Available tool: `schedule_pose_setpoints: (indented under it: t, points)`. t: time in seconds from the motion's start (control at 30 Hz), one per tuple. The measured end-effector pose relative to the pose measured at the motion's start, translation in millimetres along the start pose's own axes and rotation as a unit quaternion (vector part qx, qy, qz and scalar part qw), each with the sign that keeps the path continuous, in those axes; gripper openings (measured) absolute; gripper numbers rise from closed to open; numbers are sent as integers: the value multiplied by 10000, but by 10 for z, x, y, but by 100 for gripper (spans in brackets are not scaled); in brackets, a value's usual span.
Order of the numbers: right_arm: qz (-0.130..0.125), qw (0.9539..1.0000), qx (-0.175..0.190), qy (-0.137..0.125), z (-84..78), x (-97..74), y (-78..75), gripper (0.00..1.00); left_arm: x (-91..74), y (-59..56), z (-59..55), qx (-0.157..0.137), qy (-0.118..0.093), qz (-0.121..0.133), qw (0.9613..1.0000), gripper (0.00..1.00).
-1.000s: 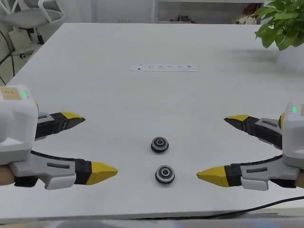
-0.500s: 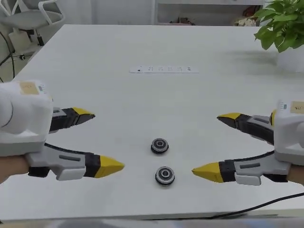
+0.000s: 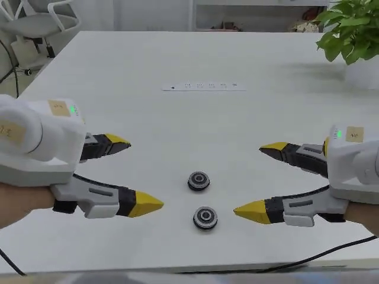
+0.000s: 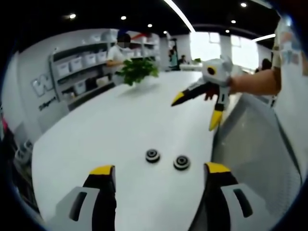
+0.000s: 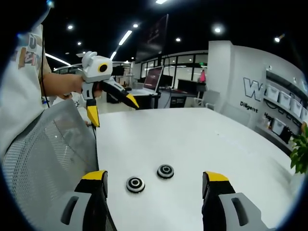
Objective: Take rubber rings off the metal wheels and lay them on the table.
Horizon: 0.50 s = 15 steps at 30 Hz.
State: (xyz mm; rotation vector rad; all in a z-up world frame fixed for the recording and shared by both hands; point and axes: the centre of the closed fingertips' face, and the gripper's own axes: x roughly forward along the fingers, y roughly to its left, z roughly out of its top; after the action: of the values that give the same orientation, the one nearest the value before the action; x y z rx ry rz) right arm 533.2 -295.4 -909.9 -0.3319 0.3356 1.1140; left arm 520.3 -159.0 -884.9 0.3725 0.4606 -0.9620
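While both pairs of jaws stand wide apart and empty, the left gripper (image 3: pixel 144 173) and right gripper (image 3: pixel 249 179) flank two metal wheels, the farther wheel (image 3: pixel 199 180) and the nearer wheel (image 3: pixel 205 217). They lie close together by the middle of the table's (image 3: pixel 195 118) near edge. Dark rubber rings (image 3: pixel 195 218) appear, small as they are, to sit on both wheels, so the whole job looks undone.

A far wheel (image 3: pixel 199 181) and a near wheel (image 3: pixel 205 218), both metal with dark rings, are laid close together on the white table (image 3: pixel 177 124). The left gripper (image 3: pixel 144 173) and the right gripper (image 3: pixel 249 178) are held wide open on either side, touching neither.
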Motion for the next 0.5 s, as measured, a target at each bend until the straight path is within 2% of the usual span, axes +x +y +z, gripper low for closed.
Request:
schedule_pose_setpoints:
  t: [0.13,0.3,0.5]
  points:
    - [47,10000,-1,-55,6,44,4,76,67,-3,1,90,36,-48,9999,74]
    - [149,9998,-120,69,-62,114,39,75,151,-18,-8,148,93,-136,9998,73]
    - [264,9996,-108,67,-83,204,88,73,255,-32,-5,211,135,-218,9994,71]
